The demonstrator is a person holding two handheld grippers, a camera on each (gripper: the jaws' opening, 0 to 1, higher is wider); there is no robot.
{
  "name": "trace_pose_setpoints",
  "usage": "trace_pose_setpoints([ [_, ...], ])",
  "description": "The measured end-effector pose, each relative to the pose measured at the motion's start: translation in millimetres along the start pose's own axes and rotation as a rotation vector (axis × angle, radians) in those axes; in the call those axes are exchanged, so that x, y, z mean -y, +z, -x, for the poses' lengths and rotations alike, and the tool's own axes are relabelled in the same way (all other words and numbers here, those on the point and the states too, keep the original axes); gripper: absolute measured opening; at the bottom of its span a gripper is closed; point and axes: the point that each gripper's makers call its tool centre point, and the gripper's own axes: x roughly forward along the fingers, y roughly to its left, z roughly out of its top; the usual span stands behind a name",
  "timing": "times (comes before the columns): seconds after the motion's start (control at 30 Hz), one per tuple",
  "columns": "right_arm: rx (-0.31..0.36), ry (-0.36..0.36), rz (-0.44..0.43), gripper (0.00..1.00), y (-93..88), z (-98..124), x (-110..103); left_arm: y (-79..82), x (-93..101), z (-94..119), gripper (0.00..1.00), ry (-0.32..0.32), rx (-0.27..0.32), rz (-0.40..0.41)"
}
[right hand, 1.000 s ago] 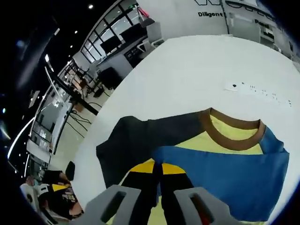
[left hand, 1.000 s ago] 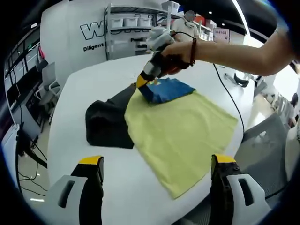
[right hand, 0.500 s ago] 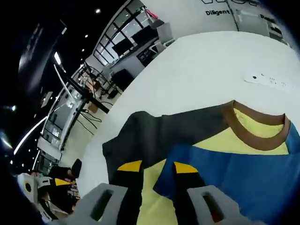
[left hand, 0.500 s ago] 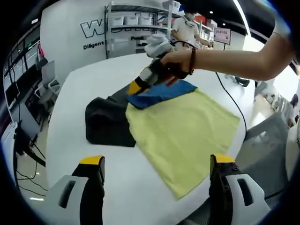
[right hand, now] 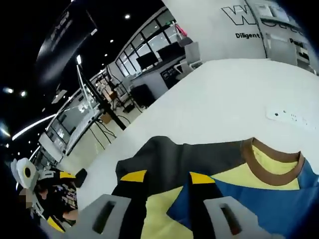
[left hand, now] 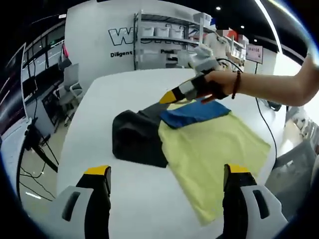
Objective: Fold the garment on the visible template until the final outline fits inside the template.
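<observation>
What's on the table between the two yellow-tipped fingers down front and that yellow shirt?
Nothing: in the left gripper view, bare white table separates the left gripper from the yellow shirt.

right gripper (right hand: pixel 167 177): fingers were shut on blue sleeve (left hand: pixel 194 112) a second ago, now parted and lifted clear above it | blue sleeve: released, lying folded over the yellow garment (left hand: pixel 214 149) near the far edge of the surface (left hand: pixel 124 199)
</observation>
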Motion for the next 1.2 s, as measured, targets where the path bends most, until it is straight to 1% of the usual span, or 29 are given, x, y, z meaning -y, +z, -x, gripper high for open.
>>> trace_pose_setpoints([
  [0.03,0.008,-0.003,0.033,0.29,0.5,-1,-3,-0.1,-3.7,0,0.96,0.017,-0.003,-0.009],
  [0.07,0.011,-0.002,0.068,0.29,0.2,-2,-7,-0.3,-4.6,-1,0.95,0.019,-0.006,-0.017],
  [0.1,0.007,-0.002,0.096,0.30,-1.3,-3,-10,0.1,-6.3,-2,0.95,0.022,-0.006,-0.010],
  [0.17,-0.014,-0.014,0.195,0.31,-6.5,-7,-19,1.2,-8.0,-4,0.95,0.015,-0.003,0.013],
  [0.2,-0.001,-0.011,0.241,0.31,-5.8,-10,-26,0.3,-9.9,-7,0.95,0.018,-0.012,0.008],
  [0.23,0.001,-0.011,0.256,0.31,-5.5,-11,-27,-1.0,-11.8,-8,0.94,0.021,-0.024,-0.007],
  [0.27,-0.016,-0.016,0.296,0.32,-9.0,-14,-32,-0.2,-13.4,-9,0.94,0.022,-0.023,-0.014],
  [0.33,-0.016,-0.036,0.381,0.32,-10.8,-19,-39,2.3,-17.9,-13,0.93,0.028,-0.020,-0.028],
  [0.47,-0.029,-0.033,0.455,0.32,-17.8,-31,-51,7.0,-26.6,-21,0.91,0.033,-0.005,-0.026],
  [0.5,-0.047,-0.036,0.457,0.31,-23.9,-34,-54,6.4,-29.2,-24,0.89,0.039,-0.014,-0.030],
  [0.53,-0.047,-0.034,0.457,0.31,-25.2,-35,-55,5.7,-29.6,-25,0.87,0.038,-0.024,-0.030],
  [0.57,-0.050,-0.023,0.463,0.32,-29.7,-38,-58,6.1,-29.8,-26,0.86,0.038,-0.023,-0.030],
  [0.6,-0.057,-0.023,0.466,0.33,-33.0,-39,-58,6.1,-30.6,-27,0.87,0.039,-0.021,-0.029],
  [0.63,-0.063,-0.023,0.469,0.33,-36.2,-41,-59,4.5,-31.9,-31,0.88,0.036,-0.025,-0.010],
  [0.7,-0.066,-0.020,0.465,0.32,-40.9,-45,-60,0.7,-34.5,-35,0.88,0.039,-0.037,0.002],
  [0.83,-0.041,-0.022,0.482,0.31,-40.5,-54,-65,-3.6,-42.3,-42,0.87,0.051,-0.043,0.008],
  [0.93,-0.021,-0.036,0.497,0.29,-37.6,-61,-65,-3.6,-43.0,-48,0.87,0.023,-0.028,0.058],
  [0.97,-0.013,-0.044,0.497,0.29,-36.7,-64,-66,-2.8,-45.1,-51,0.87,0.022,-0.016,0.080],
  [1.0,-0.007,-0.045,0.498,0.29,-35.8,-66,-66,-3.9,-47.8,-53,0.86,0.026,-0.018,0.089],
  [1.13,-0.002,-0.064,0.495,0.23,-33.6,-78,-66,-8.6,-54.5,-62,0.84,0.038,-0.042,0.073],
  [1.17,-0.009,-0.064,0.492,0.22,-34.5,-81,-66,-9.0,-55.1,-64,0.84,0.035,-0.044,0.070],
  [1.2,-0.022,-0.083,0.486,0.21,-36.1,-83,-64,-9.5,-56.0,-66,0.84,0.034,-0.047,0.073],
])
